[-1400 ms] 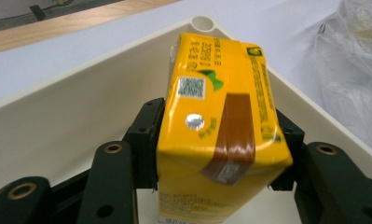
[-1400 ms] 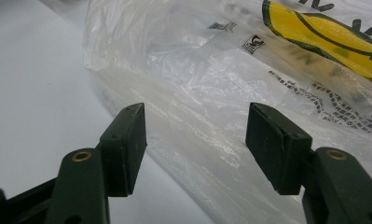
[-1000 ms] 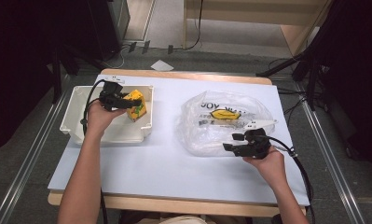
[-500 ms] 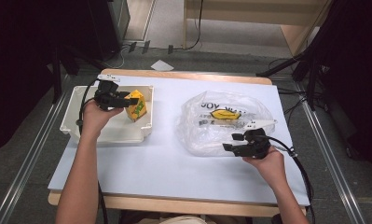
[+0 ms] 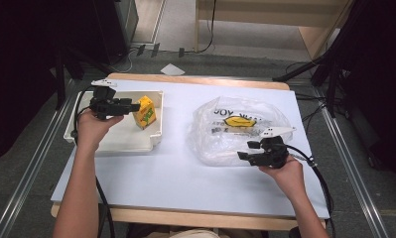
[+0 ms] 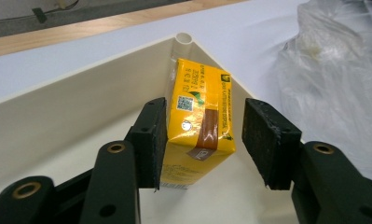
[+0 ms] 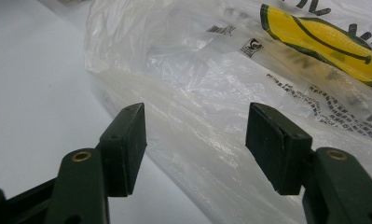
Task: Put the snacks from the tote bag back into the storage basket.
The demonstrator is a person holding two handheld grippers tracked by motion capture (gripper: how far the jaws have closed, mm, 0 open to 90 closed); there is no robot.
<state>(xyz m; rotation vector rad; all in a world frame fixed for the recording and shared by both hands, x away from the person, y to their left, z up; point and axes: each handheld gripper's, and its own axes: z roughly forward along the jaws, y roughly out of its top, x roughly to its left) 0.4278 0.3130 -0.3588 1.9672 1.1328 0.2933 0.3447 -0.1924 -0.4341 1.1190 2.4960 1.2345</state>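
Loosening, the left gripper (image 6: 202, 140) stood apart around the yellow juice carton (image 6: 200, 123) in the cream plastic tray (image 5: 111, 141), seemingly delivered; right gripper (image 7: 195, 144) gaped open.

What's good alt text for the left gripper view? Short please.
A yellow juice carton stands in the corner of a cream plastic tray, between the open black jaws of the left gripper; one pad sits against the carton, the other stands apart from it. A crumpled clear plastic bag lies on the white table beyond the tray.
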